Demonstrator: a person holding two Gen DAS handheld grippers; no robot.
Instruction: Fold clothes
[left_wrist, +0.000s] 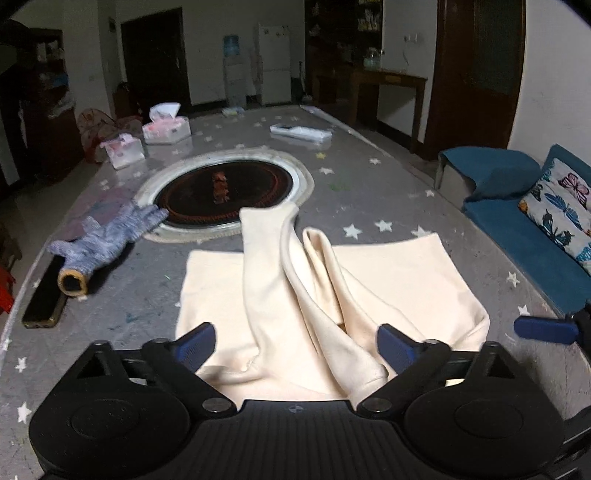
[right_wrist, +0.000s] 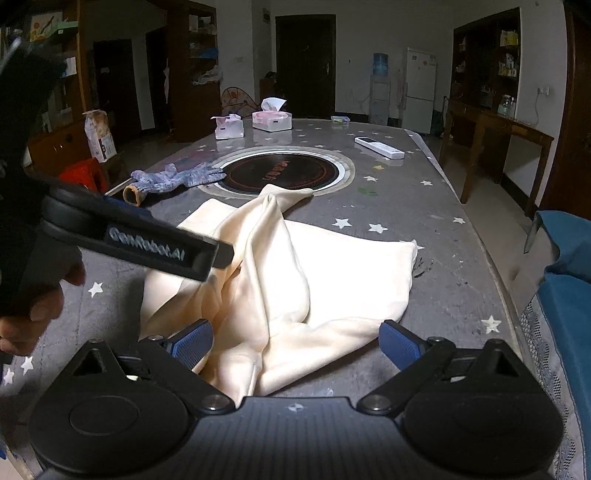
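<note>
Cream garment (left_wrist: 332, 291) lies rumpled on the grey star-patterned table (left_wrist: 369, 177), near edge between the left gripper (left_wrist: 295, 349)'s spread blue pads, nothing pinched. From the right wrist, the right gripper (right_wrist: 297, 345) also gapes wide over the cloth's near edge, empty.

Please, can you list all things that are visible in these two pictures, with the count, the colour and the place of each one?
garment: one, cream, near table end, partly folded
table: one, grey with white stars
cooktop: one, black, round, table centre
glove: one, blue-grey, left of cooktop
phone: one, dark, left table edge
tissue boxes: two, pink-white, far end
remote: one, white, far right
sofa: one, teal, right of table
fridge: one, white, back wall
left gripper: black, blue pads, open above garment
right gripper: same, open
hand: one, holding left gripper
</note>
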